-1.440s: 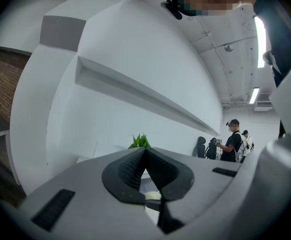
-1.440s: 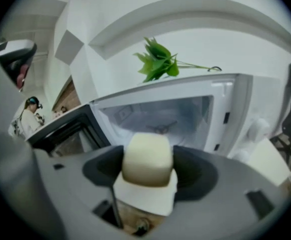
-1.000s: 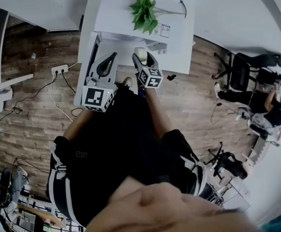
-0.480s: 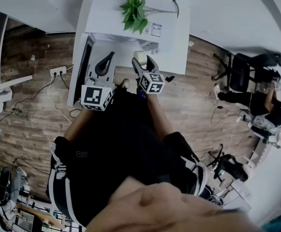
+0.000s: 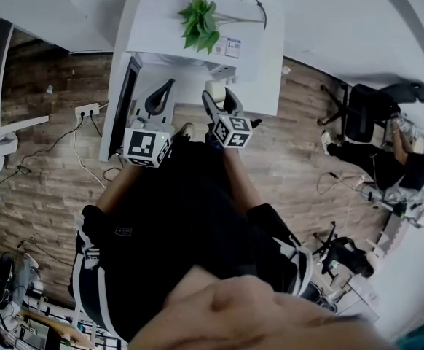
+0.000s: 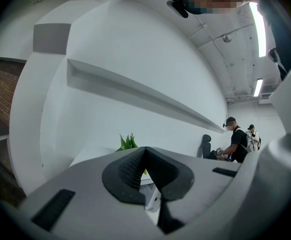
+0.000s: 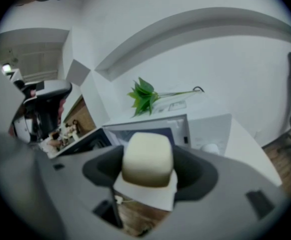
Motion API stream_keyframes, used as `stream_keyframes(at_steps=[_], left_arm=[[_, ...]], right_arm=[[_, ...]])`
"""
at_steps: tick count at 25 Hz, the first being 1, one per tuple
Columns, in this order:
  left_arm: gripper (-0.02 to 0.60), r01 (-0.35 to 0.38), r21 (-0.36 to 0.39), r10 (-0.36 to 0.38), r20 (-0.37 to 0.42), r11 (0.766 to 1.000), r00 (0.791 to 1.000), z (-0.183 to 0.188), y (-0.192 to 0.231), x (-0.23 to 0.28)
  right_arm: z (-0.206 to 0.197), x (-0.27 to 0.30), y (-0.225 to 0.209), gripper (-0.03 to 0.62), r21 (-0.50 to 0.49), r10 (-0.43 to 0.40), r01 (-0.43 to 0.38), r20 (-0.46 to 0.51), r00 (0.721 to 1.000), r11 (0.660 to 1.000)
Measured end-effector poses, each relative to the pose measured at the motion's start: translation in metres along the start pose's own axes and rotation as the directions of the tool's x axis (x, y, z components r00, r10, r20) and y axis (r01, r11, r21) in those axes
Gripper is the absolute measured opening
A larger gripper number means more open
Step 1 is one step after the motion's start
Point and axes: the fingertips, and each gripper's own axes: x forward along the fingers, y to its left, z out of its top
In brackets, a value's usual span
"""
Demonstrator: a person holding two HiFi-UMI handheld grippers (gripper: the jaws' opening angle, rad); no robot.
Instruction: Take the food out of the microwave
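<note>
A cream-coloured steamed bun (image 7: 148, 156) on a white paper square sits between the pads of my right gripper (image 7: 149, 173), which is shut on it. In the head view the bun (image 5: 211, 86) and right gripper (image 5: 217, 95) hang just in front of the white microwave (image 5: 197, 46), outside its cavity. The microwave (image 7: 195, 129) has its dark door (image 5: 119, 108) swung open to the left. My left gripper (image 5: 169, 84) hovers beside the door with its tips touching and nothing between them; the left gripper view shows the left gripper (image 6: 145, 150) pointing up at a white wall.
A green plant (image 5: 201, 22) stands on top of the microwave, which rests on a white table (image 5: 267, 90). A power strip (image 5: 89, 108) and cables lie on the wooden floor at left. An office chair (image 5: 361, 111) and a seated person (image 5: 387, 162) are at right.
Both grippers have drawn back a little from the microwave toward the person's body. The right one carries the bun slightly rightward. The left gripper stays shut.
</note>
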Motion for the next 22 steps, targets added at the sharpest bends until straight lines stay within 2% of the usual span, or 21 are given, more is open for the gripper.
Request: stream_keyframes(at_steps=[11,22], left_arm=[[0.030,0.012,0.016,-0.012,-0.002,1.000,1.000,0.000,-0.003,0.003],[0.031,0.006,0.022,-0.006,0.004,1.000,1.000,0.004,-0.001,0.002]], right_arm=[[0.043,-0.020,0.019,0.307,0.000,0.029,-0.029,0.100,0.995,1.000],[0.093,-0.046,0.042,0.307,-0.026,0.067,-0.063,0.225,0.972,0.998]])
